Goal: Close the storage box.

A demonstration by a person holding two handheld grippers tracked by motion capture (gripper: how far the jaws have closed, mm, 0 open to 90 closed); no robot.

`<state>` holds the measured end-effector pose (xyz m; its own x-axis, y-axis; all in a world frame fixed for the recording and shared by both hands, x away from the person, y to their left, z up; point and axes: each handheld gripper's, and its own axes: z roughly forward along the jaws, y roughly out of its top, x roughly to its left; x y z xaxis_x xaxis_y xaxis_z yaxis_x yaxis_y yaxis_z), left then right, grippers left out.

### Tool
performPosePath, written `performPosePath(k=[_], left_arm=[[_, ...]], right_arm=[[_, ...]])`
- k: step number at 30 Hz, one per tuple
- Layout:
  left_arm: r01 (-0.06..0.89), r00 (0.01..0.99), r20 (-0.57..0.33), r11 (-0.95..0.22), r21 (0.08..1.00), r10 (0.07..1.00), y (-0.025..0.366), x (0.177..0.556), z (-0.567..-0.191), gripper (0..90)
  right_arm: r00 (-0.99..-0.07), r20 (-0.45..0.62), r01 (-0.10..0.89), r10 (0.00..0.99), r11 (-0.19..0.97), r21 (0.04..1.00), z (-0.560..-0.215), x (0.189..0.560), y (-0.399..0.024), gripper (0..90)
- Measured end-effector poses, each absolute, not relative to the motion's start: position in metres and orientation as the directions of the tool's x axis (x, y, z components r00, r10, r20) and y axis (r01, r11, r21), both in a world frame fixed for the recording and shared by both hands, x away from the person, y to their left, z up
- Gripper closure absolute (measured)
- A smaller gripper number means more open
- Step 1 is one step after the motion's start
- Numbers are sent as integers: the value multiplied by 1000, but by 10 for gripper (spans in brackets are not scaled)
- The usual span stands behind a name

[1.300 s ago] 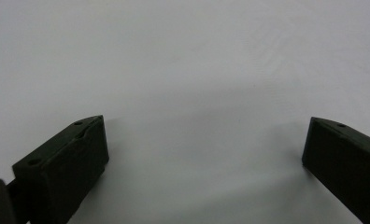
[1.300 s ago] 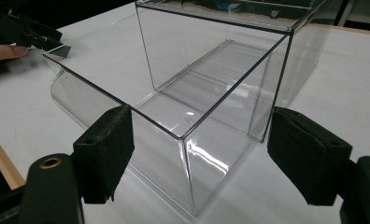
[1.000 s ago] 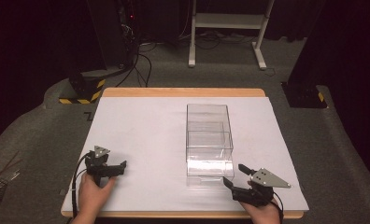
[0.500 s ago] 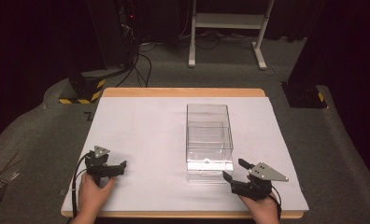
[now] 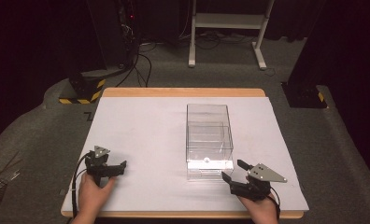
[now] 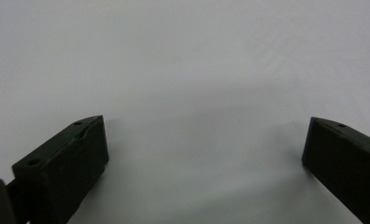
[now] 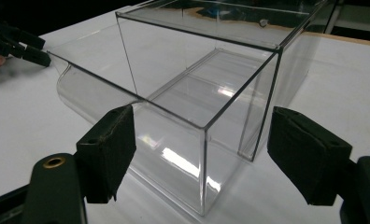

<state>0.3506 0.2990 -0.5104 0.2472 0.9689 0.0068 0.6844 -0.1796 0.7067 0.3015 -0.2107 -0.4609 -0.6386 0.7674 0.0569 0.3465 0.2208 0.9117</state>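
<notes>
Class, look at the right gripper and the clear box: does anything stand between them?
Nothing visible does. The right gripper sits open just off the near right corner of the clear box, with only bare white table between its fingers and the box.

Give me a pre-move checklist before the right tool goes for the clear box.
1. Right tool open: ok, jaws wide apart.
2. Right tool aimed at the clear box: ok, near corner sits between its jaws.
3. Contact with the box: cannot tell, though a gap seems to show.
4. Left tool open and holding nothing: ok.
5. Box standing flat on the white table: ok.
6. Box contents: cannot tell; one small white spot near its front.
</notes>
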Motion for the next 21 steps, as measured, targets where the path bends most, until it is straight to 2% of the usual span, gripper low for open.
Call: performPosePath(k=[21], left_arm=[[684,247,7,-180,707,969,299,351,-510,5]], right_arm=[[-624,56,384,779,243,891,-467,314,-205,225]])
